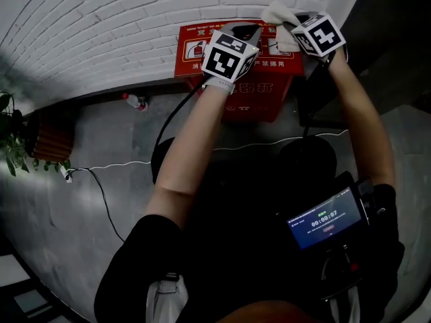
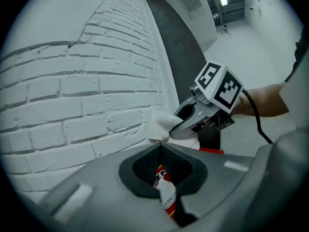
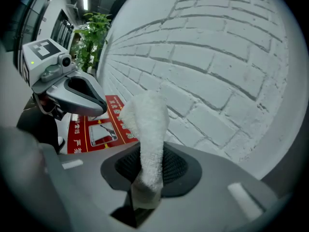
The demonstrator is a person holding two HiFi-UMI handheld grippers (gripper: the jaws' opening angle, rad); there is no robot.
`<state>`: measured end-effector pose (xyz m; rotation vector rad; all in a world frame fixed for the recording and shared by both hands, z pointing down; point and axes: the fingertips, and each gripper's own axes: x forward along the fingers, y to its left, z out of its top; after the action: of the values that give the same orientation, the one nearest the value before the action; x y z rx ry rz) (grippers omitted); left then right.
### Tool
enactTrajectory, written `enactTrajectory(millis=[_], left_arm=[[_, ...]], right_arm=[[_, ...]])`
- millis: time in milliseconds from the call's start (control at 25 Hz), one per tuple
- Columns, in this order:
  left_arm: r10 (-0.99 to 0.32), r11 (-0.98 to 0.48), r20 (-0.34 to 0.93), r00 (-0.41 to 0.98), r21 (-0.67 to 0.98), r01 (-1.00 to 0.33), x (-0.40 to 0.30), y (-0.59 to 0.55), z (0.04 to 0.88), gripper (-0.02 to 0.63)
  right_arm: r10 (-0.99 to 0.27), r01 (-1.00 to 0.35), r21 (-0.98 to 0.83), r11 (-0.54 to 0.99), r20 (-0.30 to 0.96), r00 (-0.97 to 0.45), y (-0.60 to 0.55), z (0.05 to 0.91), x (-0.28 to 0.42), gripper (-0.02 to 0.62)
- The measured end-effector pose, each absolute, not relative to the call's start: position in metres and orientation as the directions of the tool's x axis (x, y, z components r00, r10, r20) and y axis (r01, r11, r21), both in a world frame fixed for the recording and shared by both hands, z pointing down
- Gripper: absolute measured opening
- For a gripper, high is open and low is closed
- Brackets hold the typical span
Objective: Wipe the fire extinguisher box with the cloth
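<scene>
1. While our right tongs are pinched firmly on the cloth, our left tongs sit pressed together with nothing between them, both held just above the top of the fire extinguisher box.
2. To wipe well, we judge we should lower the loose end of the cloth flat onto the box's top, keep the pinch tight, and drag in overlapping strokes from the wall side toward the front before doing the face.
3. We would keep the left tongs off to the side of the box, clear of the strokes.
4. The cloth is white, nubbly terry, soft and floppy, standing up in a folded tuft.
5. The box is a red, hard-edged cabinet with smooth-looking panels and white print, so it should wipe easily.
6. Behind the box rises a white-painted brick wall, rough and grooved; below it lies grey floor.
</scene>
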<state>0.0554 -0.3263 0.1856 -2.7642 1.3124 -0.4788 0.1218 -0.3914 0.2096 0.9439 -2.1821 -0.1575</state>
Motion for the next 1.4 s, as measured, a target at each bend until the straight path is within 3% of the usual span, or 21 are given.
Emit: enactTrajectory(millis=[320, 680, 1040, 1240, 1400], left_arm=[[-0.834, -0.550, 0.187, 0.520, -0.188, -0.814, -0.023, -0.295, 0.154, 0.000], [-0.900, -0.428, 0.176, 0.399, -0.184, -0.885, -0.124, -0.258, 0.154, 0.000], [-0.896, -0.414, 0.243, 0.372, -0.147, -0.898, -0.155, -0.246, 0.187, 0.000], [-0.866, -0.451, 0.302, 0.399, -0.125, -0.884, -0.143, -0.248, 0.214, 0.001], [-0.856, -0.464, 0.316, 0.410, -0.117, -0.878, -0.134, -0.255, 0.221, 0.000]], right_arm=[[-0.595, -0.513, 0.306, 0.802, 0.494, -0.634, -0.331, 0.164, 0.005, 0.091], [-0.455, -0.424, 0.177, 0.888, 0.464, -0.760, -0.286, 0.174, -0.106, 0.092], [-0.412, -0.382, 0.175, 0.907, 0.553, -0.725, -0.279, 0.216, -0.149, 0.092], [-0.503, -0.339, 0.371, 0.864, 0.629, -0.593, -0.286, 0.243, -0.132, 0.091], [-0.513, -0.317, 0.404, 0.858, 0.640, -0.573, -0.282, 0.244, -0.130, 0.089]])
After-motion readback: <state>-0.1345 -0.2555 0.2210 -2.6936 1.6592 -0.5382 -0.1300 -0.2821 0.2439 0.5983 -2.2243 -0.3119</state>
